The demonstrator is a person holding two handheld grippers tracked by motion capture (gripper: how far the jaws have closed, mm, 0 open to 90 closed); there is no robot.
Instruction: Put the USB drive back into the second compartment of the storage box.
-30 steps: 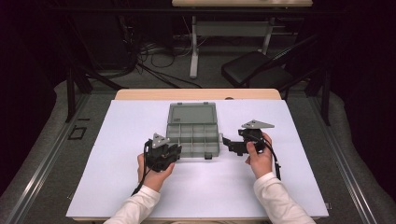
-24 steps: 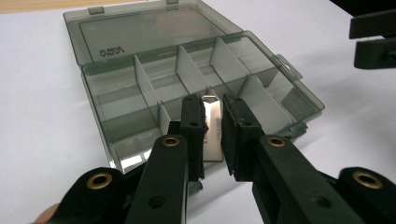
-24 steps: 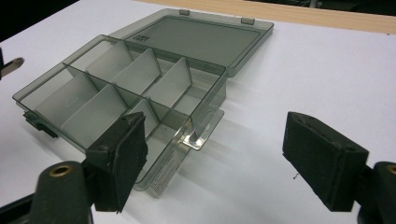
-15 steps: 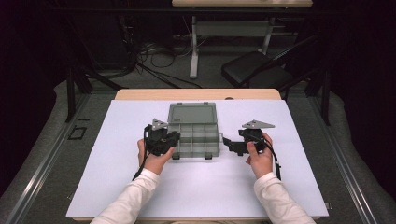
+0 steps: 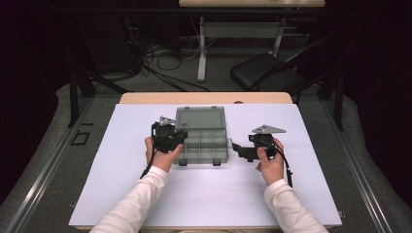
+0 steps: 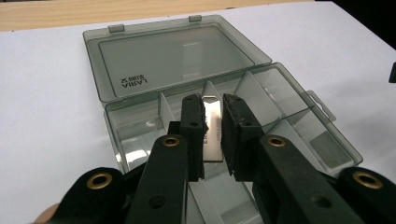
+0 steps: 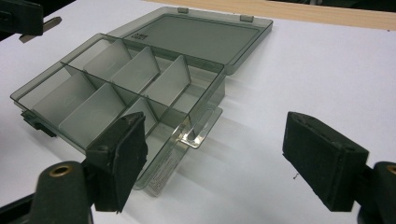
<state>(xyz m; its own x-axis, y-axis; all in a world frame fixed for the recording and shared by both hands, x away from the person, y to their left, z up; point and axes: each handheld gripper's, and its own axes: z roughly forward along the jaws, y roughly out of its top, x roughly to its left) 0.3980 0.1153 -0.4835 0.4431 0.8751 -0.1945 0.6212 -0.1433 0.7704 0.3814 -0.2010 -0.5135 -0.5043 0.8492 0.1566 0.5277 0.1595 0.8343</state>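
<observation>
Left gripper: pinching loose divider over organizer box | right gripper: wide open, empty | tip: keep divider upright, seat between slots.

The white-covered surface had a wooden edge at its far side. Beyond it, a black chair stood on grey floor beside tangled cables and a white table leg. Surroundings were dark.

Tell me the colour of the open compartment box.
Smoky grey see-through plastic compartment box; clearest in the right gripper view.
</observation>
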